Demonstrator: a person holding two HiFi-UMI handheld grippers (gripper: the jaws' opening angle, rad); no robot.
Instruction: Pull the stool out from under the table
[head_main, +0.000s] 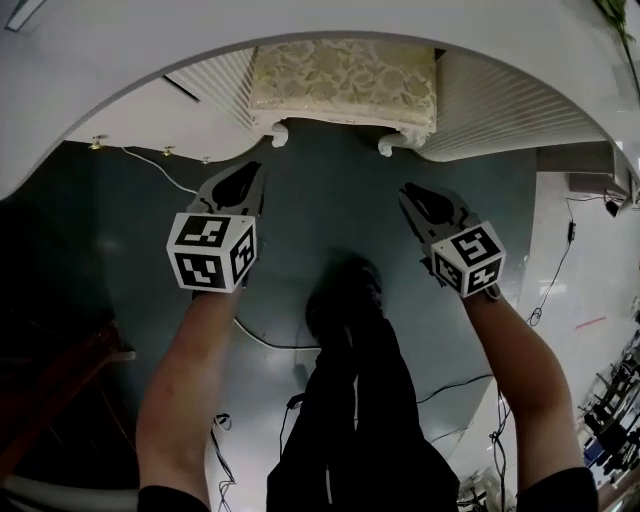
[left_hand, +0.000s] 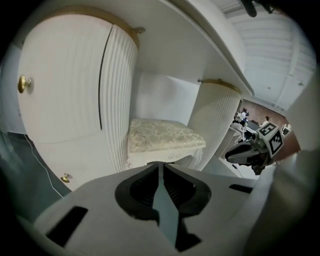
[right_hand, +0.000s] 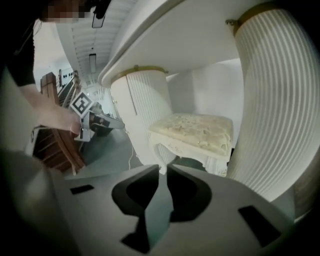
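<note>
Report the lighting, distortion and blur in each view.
Head view: dim, the dark floor and the person's legs underexposed, the stool at the white table brightly lit. Left gripper view: strong fisheye bending, black corners, stool sharp. Right gripper view: same barrel curve, the fluted pillar at right brightest, a mosaic patch at top left.

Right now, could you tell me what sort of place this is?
Probably a furniture showroom or studio: a white dressing table with fluted pedestals, an upholstered stool under it, loose cables on the floor.
</note>
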